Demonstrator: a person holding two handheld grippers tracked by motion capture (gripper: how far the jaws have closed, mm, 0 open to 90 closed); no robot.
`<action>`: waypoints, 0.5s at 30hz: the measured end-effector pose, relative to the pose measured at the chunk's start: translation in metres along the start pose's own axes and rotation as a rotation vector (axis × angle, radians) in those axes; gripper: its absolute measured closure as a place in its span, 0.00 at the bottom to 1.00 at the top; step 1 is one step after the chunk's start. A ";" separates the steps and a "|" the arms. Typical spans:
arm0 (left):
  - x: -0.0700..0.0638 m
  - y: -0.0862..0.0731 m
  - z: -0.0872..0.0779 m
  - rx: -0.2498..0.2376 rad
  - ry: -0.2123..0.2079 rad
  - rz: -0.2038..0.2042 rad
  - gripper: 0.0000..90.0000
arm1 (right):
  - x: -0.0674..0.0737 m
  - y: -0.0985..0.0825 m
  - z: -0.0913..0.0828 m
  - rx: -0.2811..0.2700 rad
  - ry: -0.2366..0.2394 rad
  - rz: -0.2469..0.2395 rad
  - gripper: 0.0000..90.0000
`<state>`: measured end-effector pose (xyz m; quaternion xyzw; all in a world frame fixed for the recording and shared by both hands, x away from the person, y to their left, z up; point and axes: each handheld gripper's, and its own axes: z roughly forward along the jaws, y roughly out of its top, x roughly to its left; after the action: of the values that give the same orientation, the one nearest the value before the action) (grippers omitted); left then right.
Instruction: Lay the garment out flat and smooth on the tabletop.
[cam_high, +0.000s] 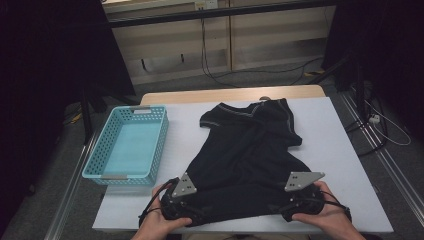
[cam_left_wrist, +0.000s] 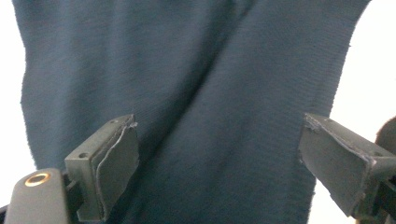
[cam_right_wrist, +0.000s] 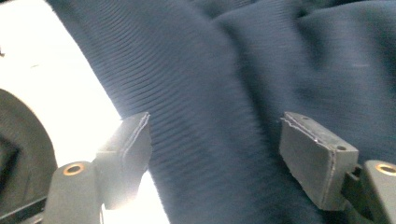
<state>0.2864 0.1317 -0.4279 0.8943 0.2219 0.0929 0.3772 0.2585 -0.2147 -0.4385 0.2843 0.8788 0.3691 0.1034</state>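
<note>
A dark shirt (cam_high: 247, 150) lies crumpled mid-table, right of a blue basket (cam_high: 127, 145). At its near edge, the left gripper (cam_left_wrist: 219, 163) and right gripper (cam_right_wrist: 215, 158) stand with jaws apart, gripping nothing.

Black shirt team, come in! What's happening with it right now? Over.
Left gripper and right gripper both open, nothing pinched. Black knit shirt lies rumpled on the white table, near edge between both jaws. Turquoise plastic basket off to the left, not in the way.
</note>
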 end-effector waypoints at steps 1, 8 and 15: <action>-0.003 0.001 0.003 -0.002 0.021 0.024 0.14 | 0.002 0.001 0.003 0.006 0.016 -0.008 0.32; -0.003 0.002 0.016 0.060 -0.008 0.051 0.14 | 0.010 0.002 0.013 0.043 0.063 -0.064 0.35; -0.015 -0.001 0.014 0.060 -0.030 0.080 0.19 | 0.012 0.003 0.015 0.074 0.036 -0.117 0.49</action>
<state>0.2772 0.1161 -0.4381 0.9148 0.1828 0.0877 0.3494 0.2559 -0.1966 -0.4467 0.2296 0.9087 0.3346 0.0983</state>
